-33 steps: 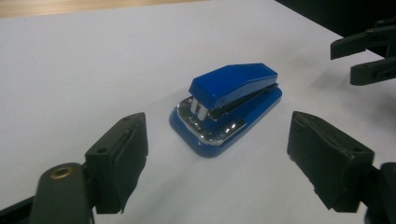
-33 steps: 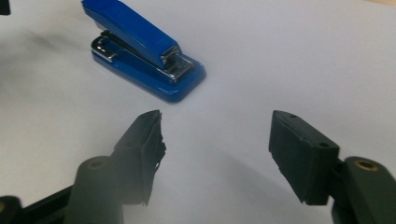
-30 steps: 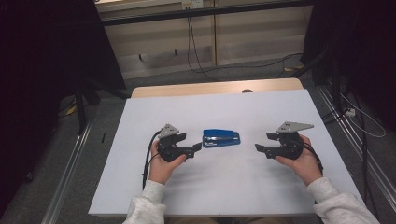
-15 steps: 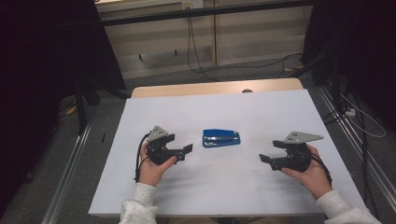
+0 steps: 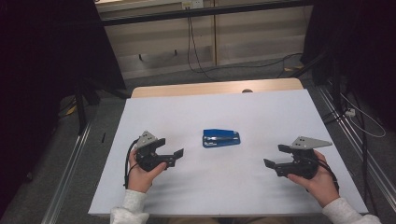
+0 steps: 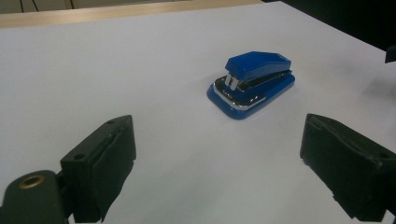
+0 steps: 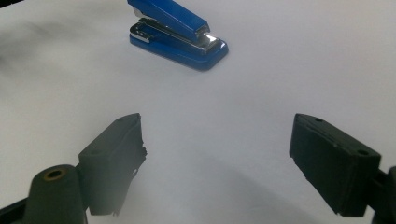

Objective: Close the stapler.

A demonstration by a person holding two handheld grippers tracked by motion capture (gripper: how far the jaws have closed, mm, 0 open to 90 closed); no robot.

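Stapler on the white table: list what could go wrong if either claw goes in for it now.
1. The blue stapler lies loose and flat on the smooth white table; a one-sided push from the left claw may slide it instead of gripping it.
2. Its top arm is hinged, so a top-to-bottom pinch could press it shut.
3. Both claws face it from opposite sides; the right claw could collide with the left.

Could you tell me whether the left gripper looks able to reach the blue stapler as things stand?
Probably yes: the left gripper is open and points toward the stapler, with bare white table between them.
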